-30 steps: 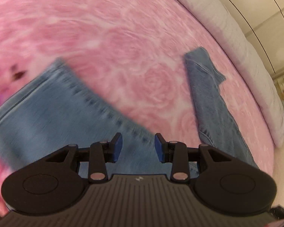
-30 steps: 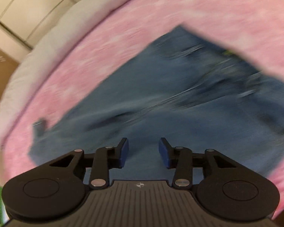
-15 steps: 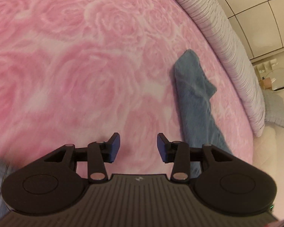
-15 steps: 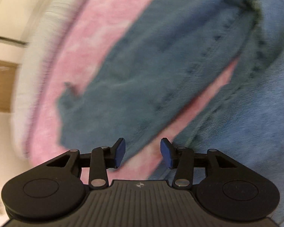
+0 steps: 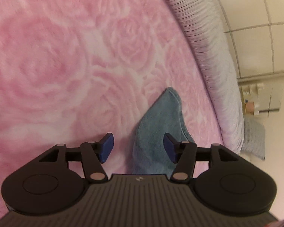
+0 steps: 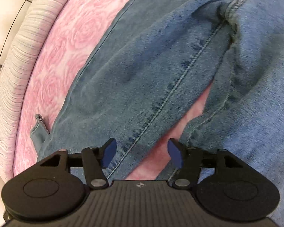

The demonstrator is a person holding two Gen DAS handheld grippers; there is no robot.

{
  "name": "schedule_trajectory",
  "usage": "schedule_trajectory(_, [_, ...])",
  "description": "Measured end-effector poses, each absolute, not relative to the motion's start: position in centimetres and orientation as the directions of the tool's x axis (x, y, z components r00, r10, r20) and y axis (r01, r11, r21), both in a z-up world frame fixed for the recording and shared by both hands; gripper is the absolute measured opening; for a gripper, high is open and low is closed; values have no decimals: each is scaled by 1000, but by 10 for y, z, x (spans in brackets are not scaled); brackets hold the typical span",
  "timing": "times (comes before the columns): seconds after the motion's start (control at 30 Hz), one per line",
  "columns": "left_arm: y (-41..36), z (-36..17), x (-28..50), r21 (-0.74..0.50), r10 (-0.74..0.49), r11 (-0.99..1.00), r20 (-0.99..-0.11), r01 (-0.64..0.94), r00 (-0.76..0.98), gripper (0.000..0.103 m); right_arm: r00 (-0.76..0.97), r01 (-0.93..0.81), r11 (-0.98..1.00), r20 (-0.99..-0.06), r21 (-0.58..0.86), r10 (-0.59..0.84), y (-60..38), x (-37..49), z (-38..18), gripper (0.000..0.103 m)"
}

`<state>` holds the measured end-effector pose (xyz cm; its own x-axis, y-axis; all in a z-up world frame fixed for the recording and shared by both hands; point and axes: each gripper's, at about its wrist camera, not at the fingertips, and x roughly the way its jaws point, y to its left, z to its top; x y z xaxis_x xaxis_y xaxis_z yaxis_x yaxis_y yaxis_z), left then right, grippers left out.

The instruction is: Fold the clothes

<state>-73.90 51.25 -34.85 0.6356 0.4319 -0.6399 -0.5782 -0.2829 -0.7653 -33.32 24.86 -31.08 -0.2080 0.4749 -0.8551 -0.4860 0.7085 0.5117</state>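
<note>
Item 1, surface: the pink rose-patterned blanket [image 5: 70, 60] fills most of your left wrist view and shows again in your right wrist view [image 6: 66, 43]. A grey ribbed bed edge [image 5: 214, 60] borders it, with pale panelled wall [image 5: 255, 19] beyond. A grey cushion [image 5: 253, 138] and small items on a shelf, too blurred to name, sit past the edge.

Item 2, task garment: the blue jeans [image 6: 151, 66] lie spread on the blanket under your right gripper [image 6: 141, 152]. One leg runs up and left from the fingers; a second fold lies to the right, and a wedge of pink blanket shows between them. A hem end [image 6: 38, 126] sticks out at the left, near the bed edge. In your left wrist view, only a narrow jeans leg end [image 5: 159, 128] shows, pointing away from you.

Item 3, left gripper [image 5: 138, 147]: its jaws are opening, pads apart, gripping nothing. The leg end lies below and between them; contact cannot be told.

Item 4, right gripper: jaws opening, pads apart; the seamed leg edge and bare blanket lie beneath the gap. Nothing is clamped.

Item 5, obstructions: nothing stands between either gripper and the denim.

Item 6, change: a second ago your left view held a wide denim panel close by; now it holds mostly blanket and the leg end. Both pairs of pads stand wider than before. Your right view now sits closer to the denim.
</note>
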Motion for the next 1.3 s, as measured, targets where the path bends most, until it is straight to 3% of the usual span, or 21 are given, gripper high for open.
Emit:
schedule_trajectory(0.1, [517, -354, -727, -759, 420, -282, -647, -586, 636, 47, -206, -508, 700, -860, 502, 468, 257, -335, -313, 74])
schedule_trajectory(0.17, [519, -355, -720, -751, 380, -262, -658, -607, 650, 2, -207, -516, 695, -860, 501, 466, 260, -337, -314, 76])
schedule_trajectory(0.27, [509, -345, -713, -731, 384, -204, -671, -651, 634, 2, -205, -527, 689, -862, 497, 464, 263, -340, -314, 77])
schedule_trajectory(0.33, [495, -326, -718, -759, 440, -184, -632, -625, 638, 2, -200, -542, 685, -867, 486, 456, 263, -341, -312, 77])
schedule_trajectory(0.47, [446, -242, -721, -818, 584, -57, -492, -572, 646, 0, -204, -568, 674, -875, 472, 439, 268, -343, -310, 77])
schedule_trajectory(0.6, [450, -157, -685, -797, 667, 229, -289, -558, 687, 0, -217, -564, 673, -873, 478, 438, 268, -341, -310, 77])
schedule_trajectory(0.67, [474, -150, -659, -773, 646, 247, -318, -584, 694, 7, -217, -573, 671, -876, 471, 430, 269, -342, -310, 77])
schedule_trajectory(0.77, [486, -169, -643, -759, 604, 150, -437, -634, 666, 8, -219, -580, 671, -882, 462, 418, 271, -342, -309, 77])
schedule_trajectory(0.9, [433, -229, -680, -721, 554, -117, -618, -682, 558, 15, -237, -577, 665, -877, 474, 418, 271, -340, -310, 76])
schedule_trajectory(1.07, [364, -293, -735, -557, 439, -412, -815, -722, 378, 27, -249, -576, 649, -862, 498, 441, 268, -341, -315, 81])
schedule_trajectory(1.13, [352, -311, -753, -527, 426, -503, -841, -685, 335, 30, -247, -596, 634, -864, 493, 439, 268, -346, -315, 85])
schedule_trajectory(1.3, [360, -349, -759, -582, 486, -598, -810, -551, 329, 32, -226, -654, 610, -885, 448, 407, 280, -357, -316, 91])
